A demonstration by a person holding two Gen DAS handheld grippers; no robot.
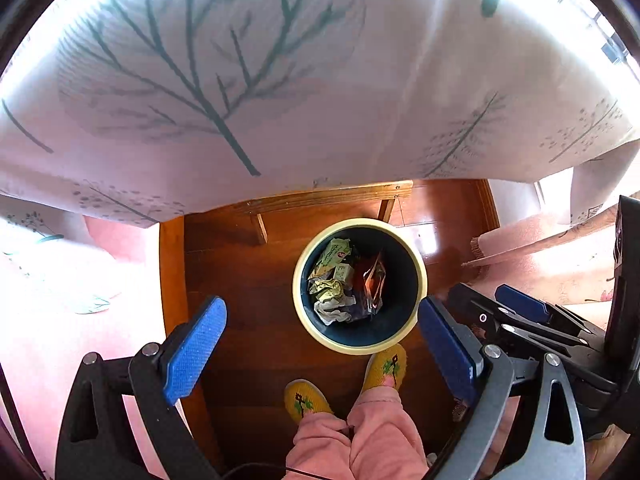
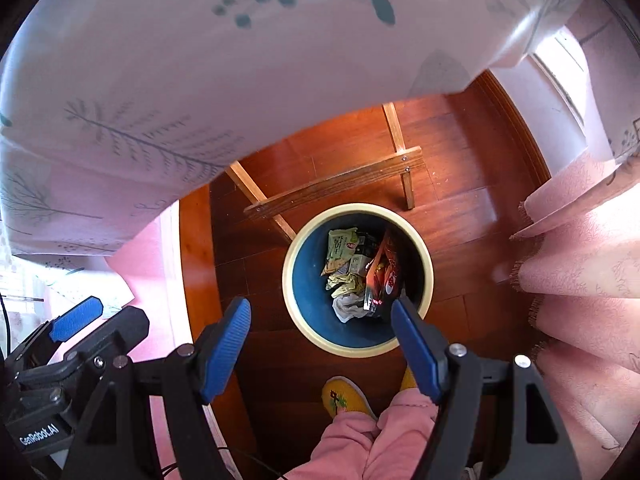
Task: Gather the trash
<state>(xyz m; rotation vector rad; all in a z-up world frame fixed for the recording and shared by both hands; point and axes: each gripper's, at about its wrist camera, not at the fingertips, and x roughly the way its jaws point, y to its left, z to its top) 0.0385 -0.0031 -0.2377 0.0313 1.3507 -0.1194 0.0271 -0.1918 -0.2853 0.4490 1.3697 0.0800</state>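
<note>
From my left wrist camera, the left gripper (image 1: 322,338) has its jaws spread wide with nothing between the blue pads (image 1: 195,350); they touch nothing. Below it, on the wooden floor (image 1: 244,280), stands one round bin (image 1: 416,264) with a cream rim and dark blue inside. The trash (image 1: 340,280) lies at its bottom: several crumpled green-and-white wrappers, one white wad, and one reddish clear packet; I can't count the wrappers exactly. I see two yellow slippers (image 1: 306,398) just beside the bin's near rim, under pink trouser legs. The right gripper (image 1: 520,304) shows at the right edge.

From my right wrist camera, the right gripper (image 2: 320,344) is likewise wide open and empty, hanging above the same single bin (image 2: 290,276). The trash (image 2: 360,272) sits inside. One tablecloth (image 2: 200,80) with a branch print overhangs above, and a pink curtain (image 2: 580,260) hangs at right.
</note>
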